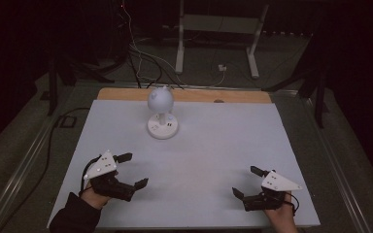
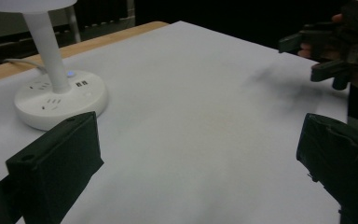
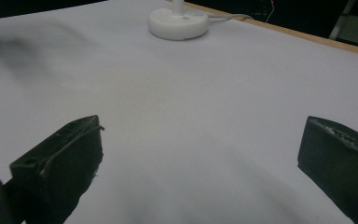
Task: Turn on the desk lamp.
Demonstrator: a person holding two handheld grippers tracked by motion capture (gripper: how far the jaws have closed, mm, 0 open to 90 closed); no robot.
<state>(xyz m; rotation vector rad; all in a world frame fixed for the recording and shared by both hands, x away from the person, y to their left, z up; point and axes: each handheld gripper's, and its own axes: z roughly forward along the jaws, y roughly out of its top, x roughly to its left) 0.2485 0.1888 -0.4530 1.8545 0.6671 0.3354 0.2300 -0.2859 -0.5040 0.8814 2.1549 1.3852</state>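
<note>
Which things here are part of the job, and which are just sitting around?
Part of the job:
- white desk lamp, nearest thing to both grippers, standing at the far middle of the table
- left gripper, jaws open, holding nothing
- right gripper, jaws open, holding nothing

Just around:
- white table cover
- cables on the floor behind
- white stand farther back

I had open white table (image 1: 213, 145) between my left gripper (image 1: 132, 171) and right gripper (image 1: 246, 181), both with jaws spread wide, holding nothing. The only obstacle was the white desk lamp (image 1: 162, 112), standing near the far edge, well apart from both grippers, with bare surface to either side of it.
</note>
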